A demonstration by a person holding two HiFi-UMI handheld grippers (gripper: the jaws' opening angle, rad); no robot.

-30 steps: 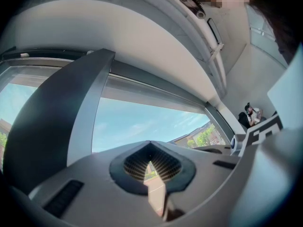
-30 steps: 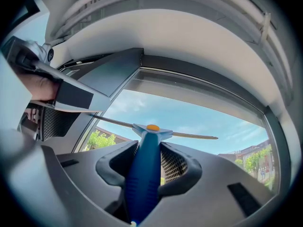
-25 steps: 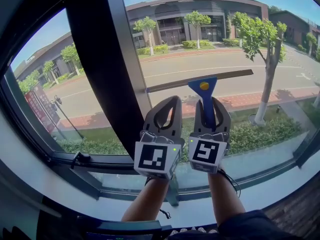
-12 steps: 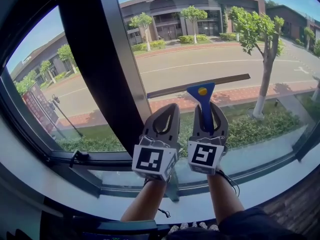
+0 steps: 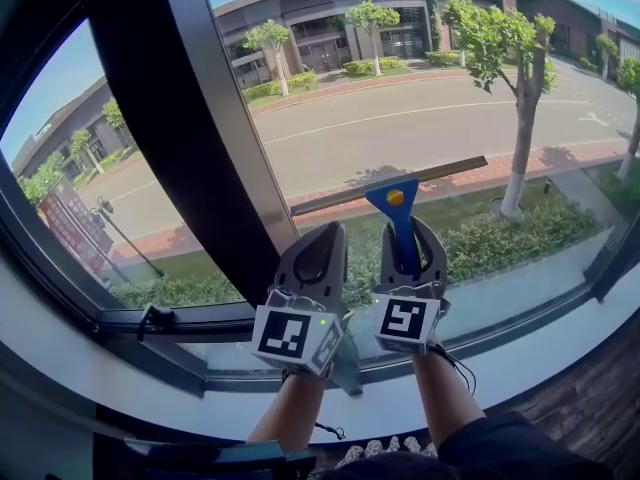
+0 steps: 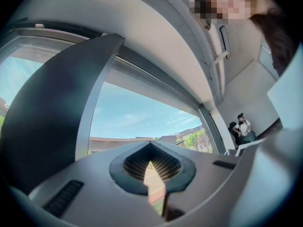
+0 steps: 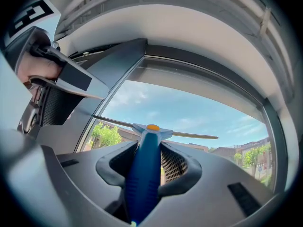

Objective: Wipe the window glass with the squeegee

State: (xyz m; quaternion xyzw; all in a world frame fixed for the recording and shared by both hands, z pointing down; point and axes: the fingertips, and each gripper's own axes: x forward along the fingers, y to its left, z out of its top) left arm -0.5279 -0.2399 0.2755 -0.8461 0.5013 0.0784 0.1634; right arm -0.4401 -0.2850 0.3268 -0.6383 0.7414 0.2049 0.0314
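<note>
My right gripper (image 5: 408,236) is shut on the blue handle of the squeegee (image 5: 398,208), whose long thin blade (image 5: 430,175) lies across the window glass (image 5: 420,108) at a slight tilt. In the right gripper view the blue squeegee handle (image 7: 143,171) runs up between the jaws to the blade (image 7: 189,135) against the sky. My left gripper (image 5: 312,253) stands close beside the right one, shut with nothing in it, near the dark window post (image 5: 190,138). In the left gripper view the left gripper (image 6: 154,181) shows closed, empty jaws.
A dark vertical window post (image 6: 45,122) splits the glass left of the squeegee. The lower window frame (image 5: 180,318) with a latch (image 5: 150,316) and a pale sill (image 5: 520,368) run below my grippers. People stand far off in the room (image 6: 242,126).
Both grippers and the squeegee have slid a little down the glass and toward the lower frame; the blade stays on the pane and the grip is unchanged.
</note>
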